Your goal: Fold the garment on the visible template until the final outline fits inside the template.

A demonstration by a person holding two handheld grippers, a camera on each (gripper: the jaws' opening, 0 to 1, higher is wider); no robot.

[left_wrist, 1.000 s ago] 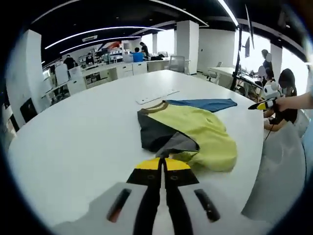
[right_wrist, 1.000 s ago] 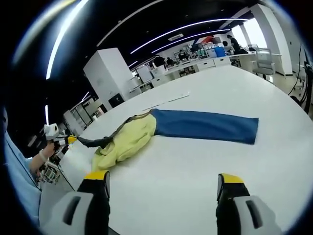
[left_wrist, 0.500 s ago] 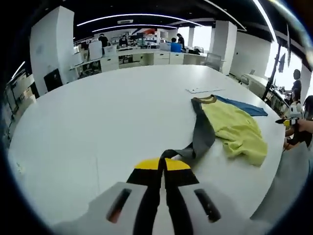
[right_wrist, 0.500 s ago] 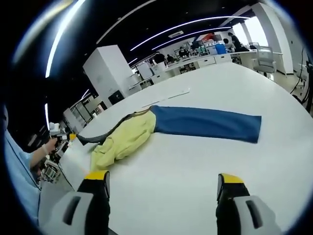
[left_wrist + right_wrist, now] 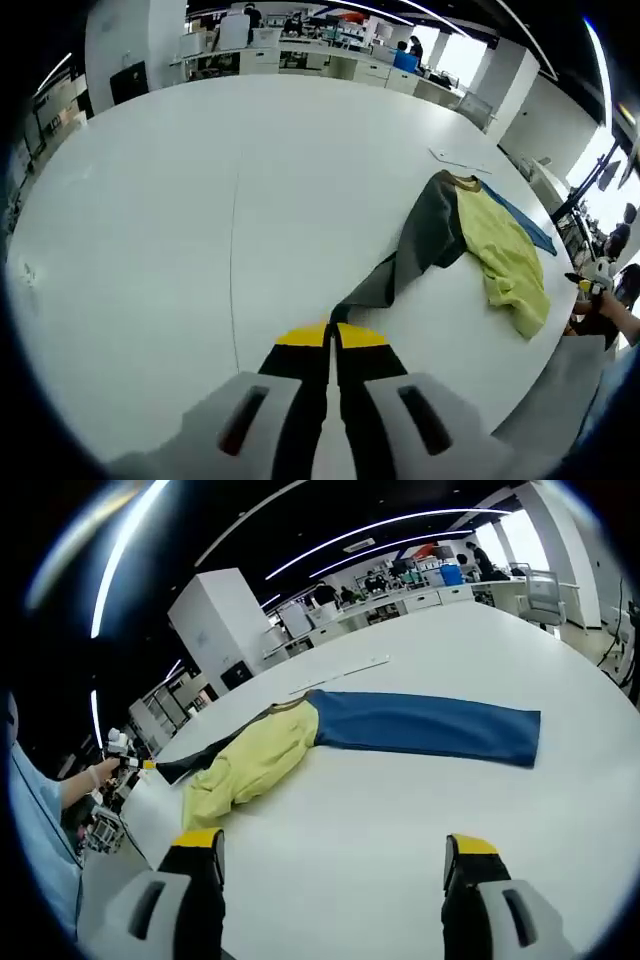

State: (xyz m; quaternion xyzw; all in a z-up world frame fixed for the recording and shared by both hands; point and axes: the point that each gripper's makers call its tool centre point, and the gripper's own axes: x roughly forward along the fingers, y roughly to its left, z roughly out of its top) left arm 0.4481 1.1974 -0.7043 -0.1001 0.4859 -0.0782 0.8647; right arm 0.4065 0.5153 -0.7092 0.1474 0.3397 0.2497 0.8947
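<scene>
Yellow-tipped left gripper [image 5: 333, 335] — jaws pressed together on the cuff of the grey sleeve [image 5: 415, 250], which runs taut from the tips up to the collar. Over the last second this sleeve has been drawn out from a bunched fold on the body into a long straight line, and the left gripper view has swung round to look across the bare white table [image 5: 150, 200].

Garment [image 5: 300, 745] — long-sleeved top, yellow body, one grey sleeve, one blue sleeve [image 5: 425, 725]; lies on the table top, toward the far side in the right gripper view. The blue sleeve lies flat and fully extended, much as it lay a second ago. The yellow body [image 5: 505, 250] is rumpled, its lower edge near the table's rim in the left gripper view.

Right gripper [image 5: 331, 855] — jaws spread wide, holding nothing, hovering over bare table well short of the garment, unmoved over the second.

Left gripper as seen from the right gripper view [image 5: 135, 763] — small, at the table's edge, the grey sleeve leading to it.

White strip [image 5: 340, 675] — lies on the table just beyond the collar; whether it belongs to the template cannot be told.

Assessment — the garment is being spread rather than folded; folding proper appears not yet begun.
</scene>
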